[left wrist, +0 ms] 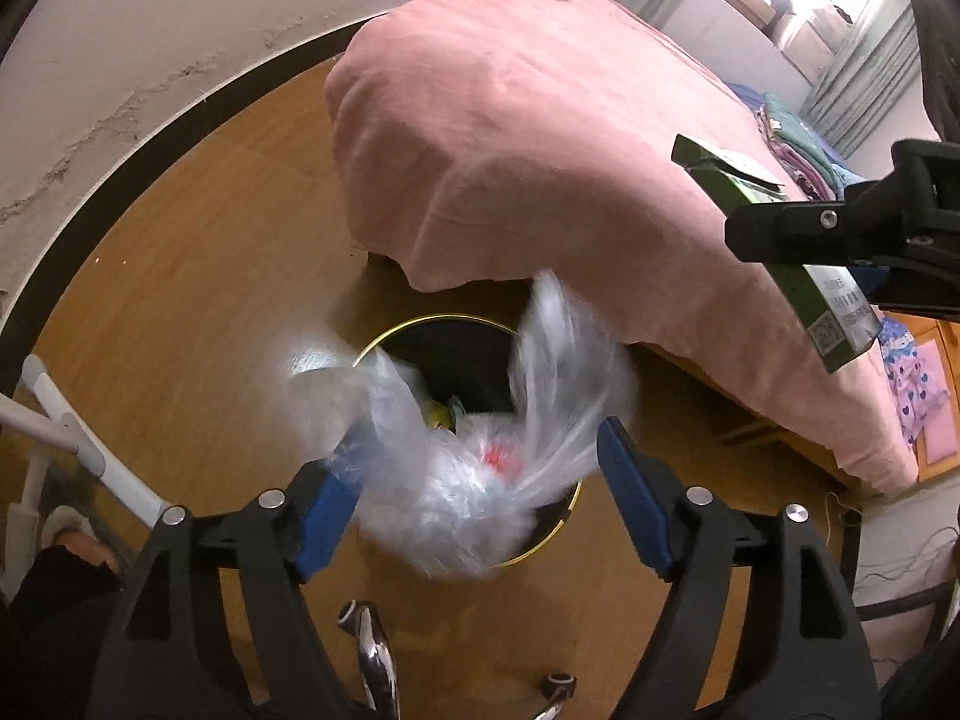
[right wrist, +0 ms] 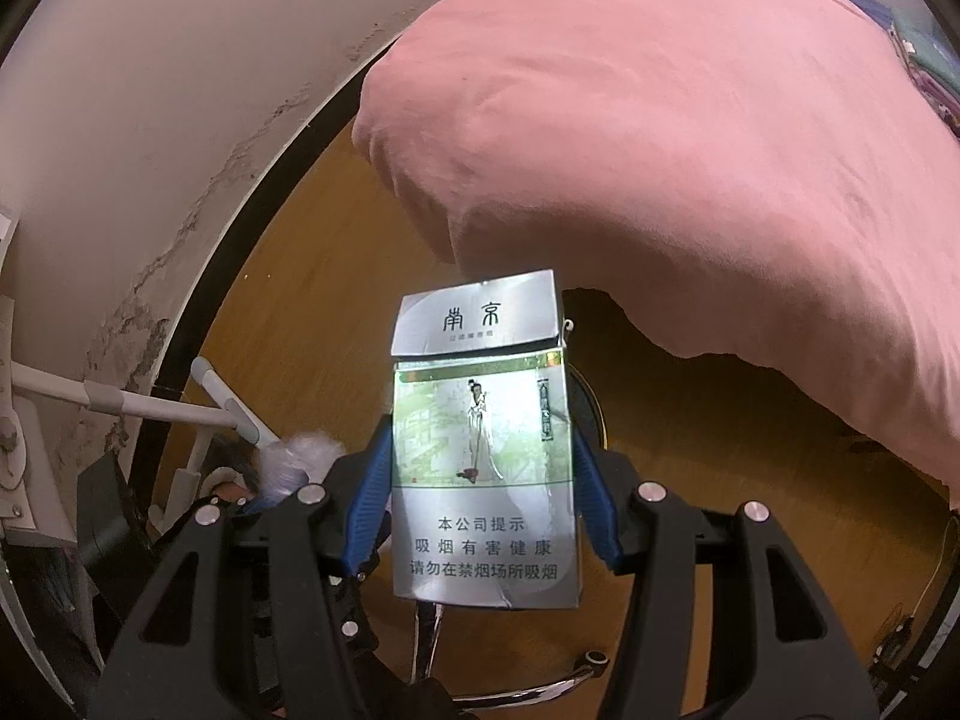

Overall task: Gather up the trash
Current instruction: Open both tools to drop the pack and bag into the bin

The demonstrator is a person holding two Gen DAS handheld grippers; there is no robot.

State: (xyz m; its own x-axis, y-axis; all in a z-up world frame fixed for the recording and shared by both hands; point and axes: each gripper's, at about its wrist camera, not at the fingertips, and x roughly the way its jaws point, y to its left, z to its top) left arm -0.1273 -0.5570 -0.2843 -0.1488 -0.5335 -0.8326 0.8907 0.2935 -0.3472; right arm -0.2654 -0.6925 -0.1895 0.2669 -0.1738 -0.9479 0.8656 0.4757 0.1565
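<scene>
Bag dropping into the bin, cigarette pack waiting off to the right.

The left gripper (left wrist: pixel 480 480) stands open directly over the bin (left wrist: pixel 543 543), the blurred plastic bag (left wrist: pixel 456 474) loose between its pads; the right gripper (right wrist: pixel 480 486), off to the bin's right, is clamped on the upright cigarette pack (right wrist: pixel 483 450).

One plastic bag (left wrist: pixel 474 468), one bin (left wrist: pixel 456 330), one cigarette pack (right wrist: pixel 483 450).

Crumpled clear plastic bag (left wrist: pixel 468 480) over black bin (left wrist: pixel 462 354), upright cigarette pack (right wrist: pixel 483 450) aloft
</scene>
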